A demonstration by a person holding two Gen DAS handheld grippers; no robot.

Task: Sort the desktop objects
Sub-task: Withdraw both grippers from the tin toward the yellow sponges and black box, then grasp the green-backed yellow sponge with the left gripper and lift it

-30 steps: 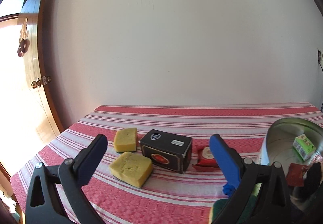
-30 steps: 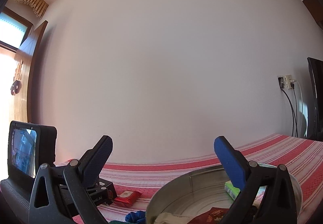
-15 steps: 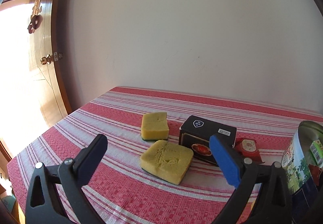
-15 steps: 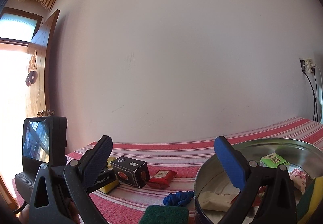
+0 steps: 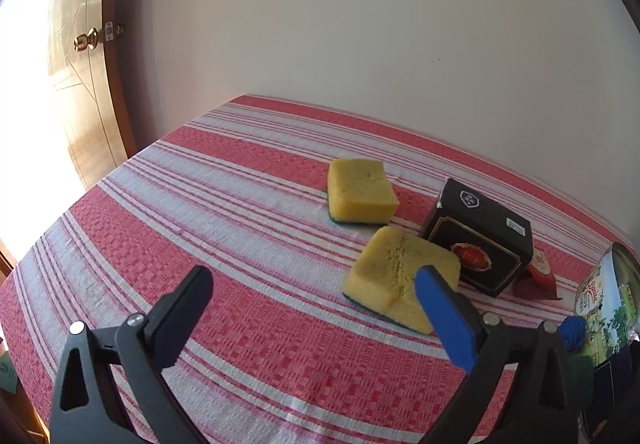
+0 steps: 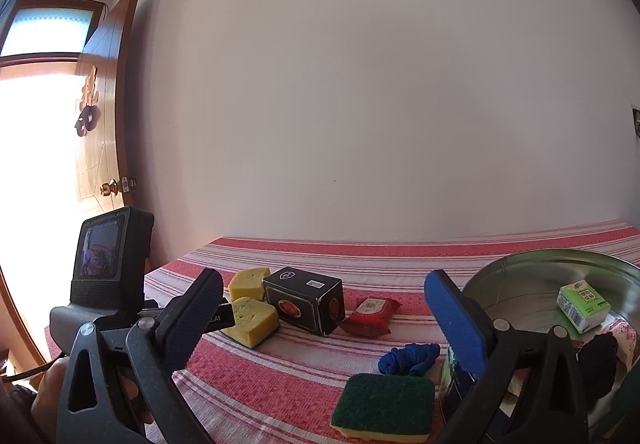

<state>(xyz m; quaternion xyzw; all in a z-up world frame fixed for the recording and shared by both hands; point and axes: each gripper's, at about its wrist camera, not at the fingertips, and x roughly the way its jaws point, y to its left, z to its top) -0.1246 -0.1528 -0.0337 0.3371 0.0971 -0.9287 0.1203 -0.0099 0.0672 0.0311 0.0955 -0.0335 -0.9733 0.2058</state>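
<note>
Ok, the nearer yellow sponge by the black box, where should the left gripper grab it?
Probably from above, across the nearer yellow sponge's two free sides. It lies flat, yellow face up, and the black box sits close against its far right edge, so avoid that side. The open left gripper looks wide enough.
</note>
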